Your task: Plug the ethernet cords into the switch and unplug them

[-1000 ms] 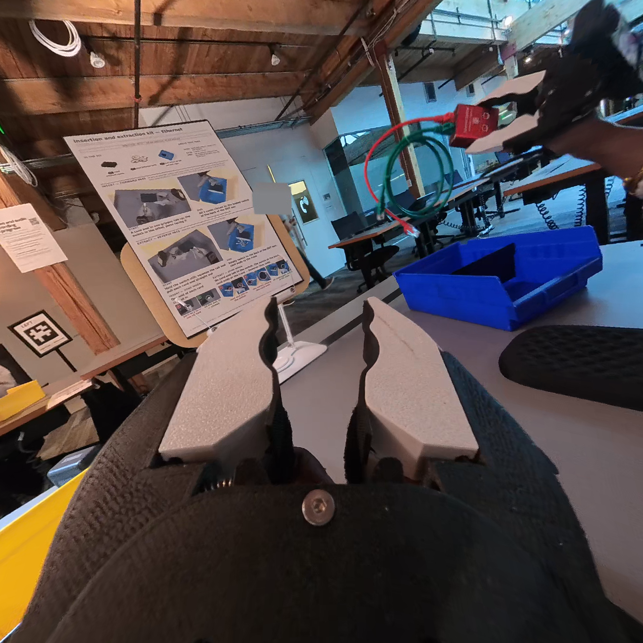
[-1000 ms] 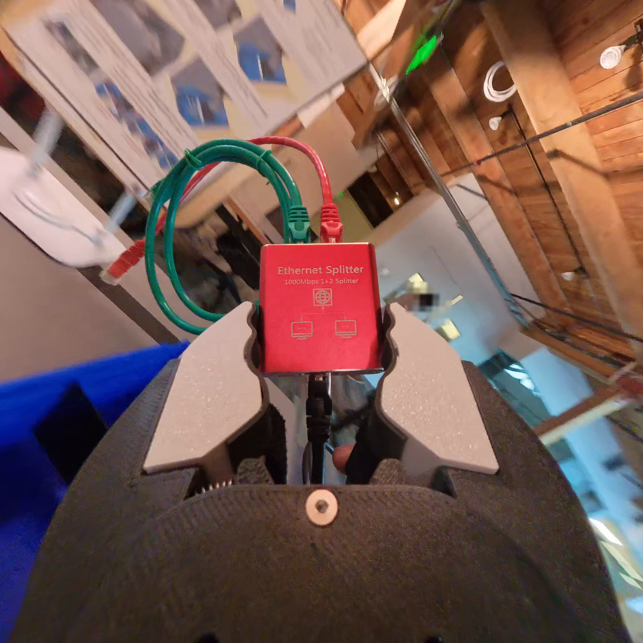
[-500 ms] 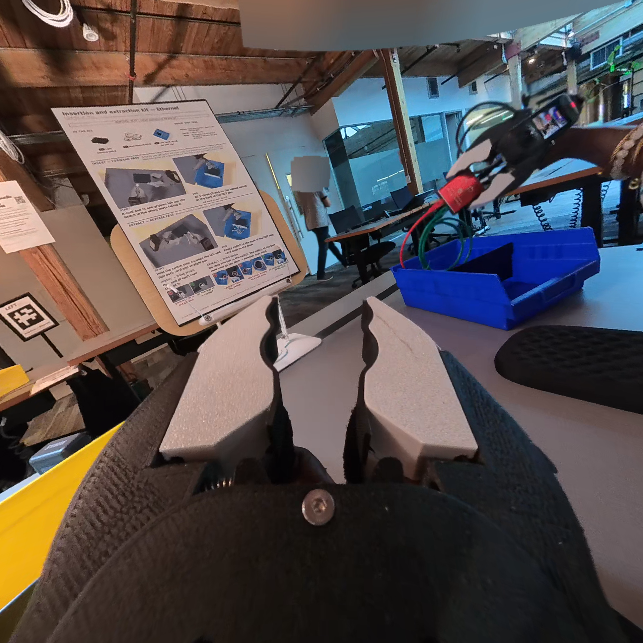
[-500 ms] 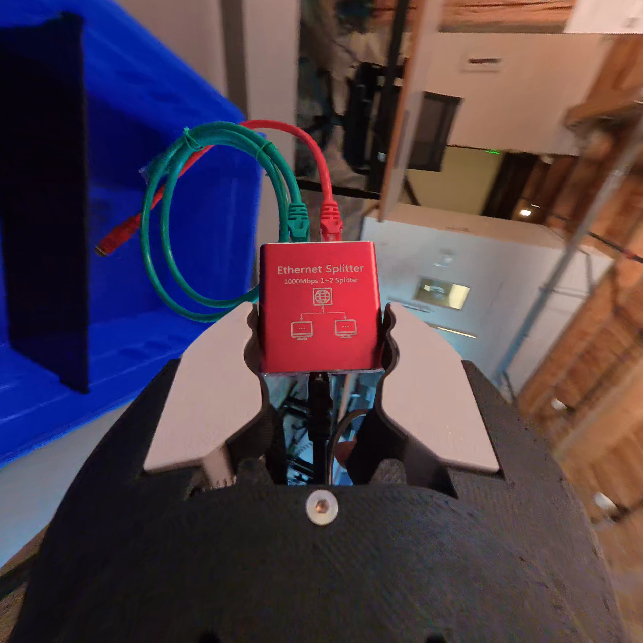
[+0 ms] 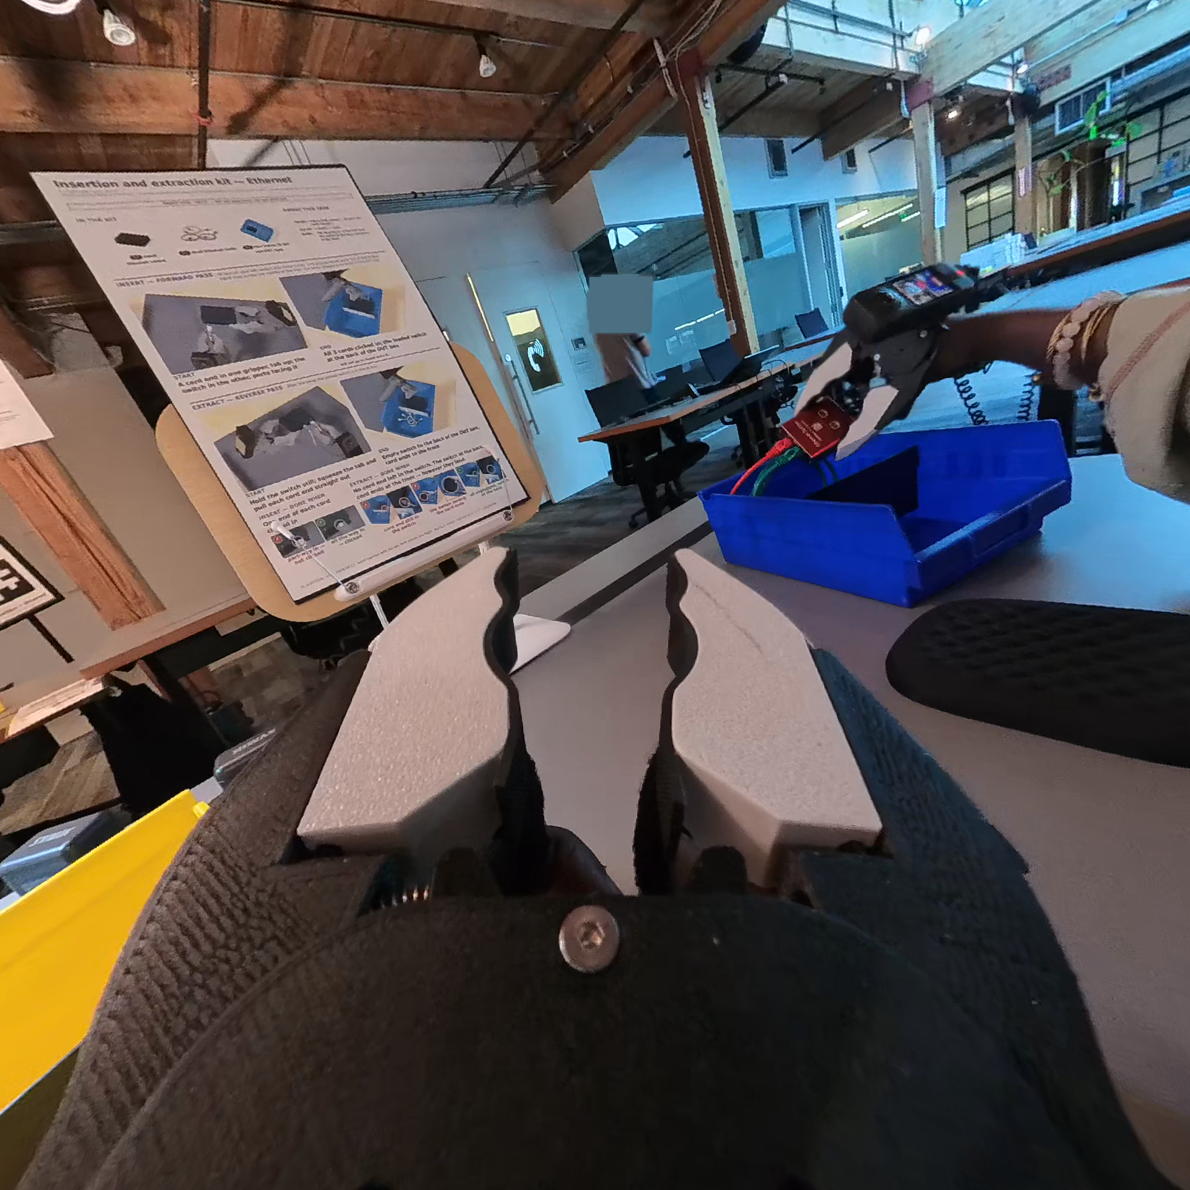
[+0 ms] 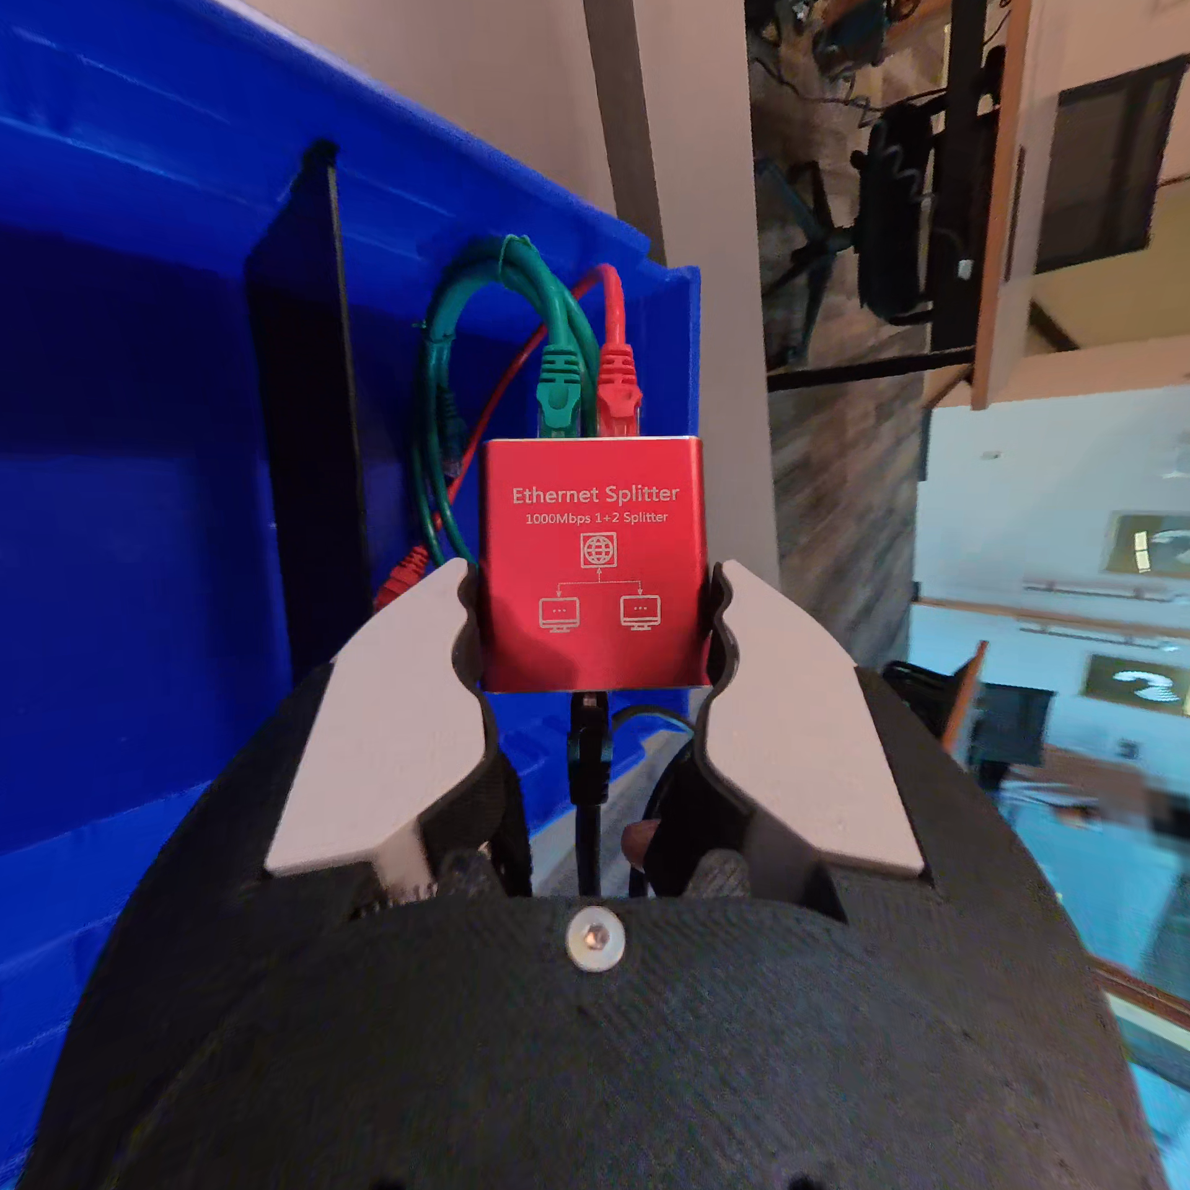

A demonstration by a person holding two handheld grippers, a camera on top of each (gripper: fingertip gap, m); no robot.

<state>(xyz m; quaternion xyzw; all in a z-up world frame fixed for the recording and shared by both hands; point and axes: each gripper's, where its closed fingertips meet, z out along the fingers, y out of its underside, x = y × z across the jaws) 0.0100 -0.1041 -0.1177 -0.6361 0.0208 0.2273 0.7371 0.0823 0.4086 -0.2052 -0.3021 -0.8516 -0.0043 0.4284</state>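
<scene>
My right gripper (image 6: pixel 591 579) is shut on a red switch box (image 6: pixel 595 560). A green cord (image 6: pixel 560 393) and a red cord (image 6: pixel 618 380) are plugged into its far end, and a black cord (image 6: pixel 587 747) into its near end. The cords hang into the blue bin (image 6: pixel 129 451). In the left wrist view the right gripper (image 5: pixel 837 422) holds the switch (image 5: pixel 819 430) tilted down over the bin's (image 5: pixel 901 515) back part. My left gripper (image 5: pixel 589 579) is open and empty, low over the grey table (image 5: pixel 966 837), well to the left of the bin.
A black mesh pad (image 5: pixel 1043 676) lies on the table right of my left gripper. An instruction board on a white stand (image 5: pixel 277 380) is at the table's far left edge. A black divider (image 6: pixel 302 412) splits the bin. A yellow bin (image 5: pixel 58 934) sits low left. The left gripper's tips are roughly 55 cm from the right gripper's.
My right gripper has swung down with the switch from high above the bin to just over it, so the cords now dip inside. My left gripper has stayed in place.
</scene>
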